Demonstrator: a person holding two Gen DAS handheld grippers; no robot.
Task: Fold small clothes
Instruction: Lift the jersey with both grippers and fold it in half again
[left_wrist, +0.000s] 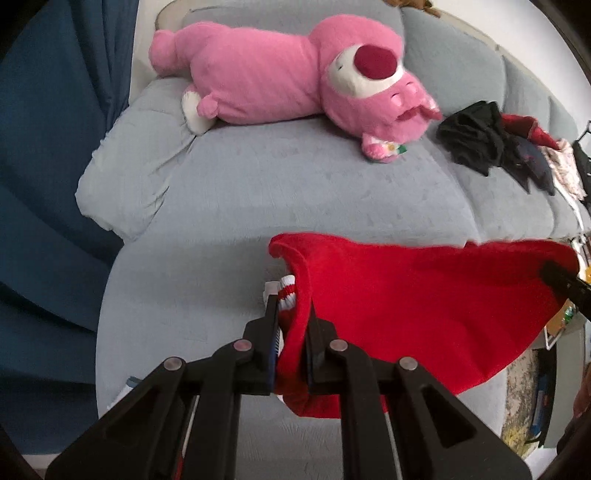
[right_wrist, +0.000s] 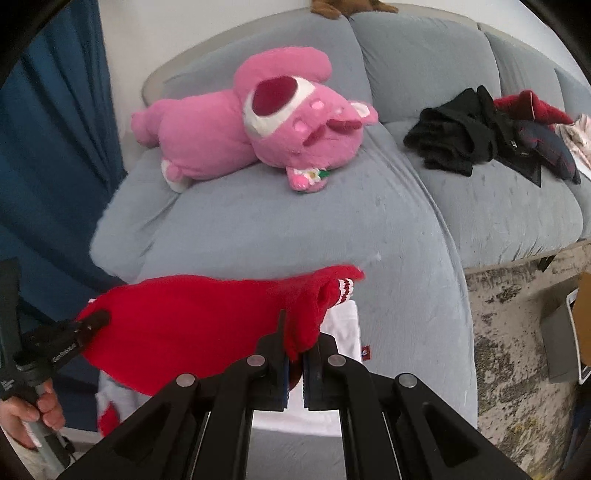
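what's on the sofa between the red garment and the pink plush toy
Nothing: between the red garment held up by both grippers and the pink plush toy there is only bare grey sofa cushion. Both wrist views show it.

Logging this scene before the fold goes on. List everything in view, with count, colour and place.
red garment: one, red with white-striped cuffs, stretched between both grippers above the sofa edge
white cloth: one, white, on the seat under the garment
plush toy: one, pink, lying on the sofa seat
clothes pile: one heap, black, dark red, navy and pale print, next cushion
sofa: one, grey-blue
curtain: blue, beside the sofa
rug: mottled, on the floor
left gripper: black, shut on the garment
right gripper: black, shut on the garment
hand: holding the left gripper's handle
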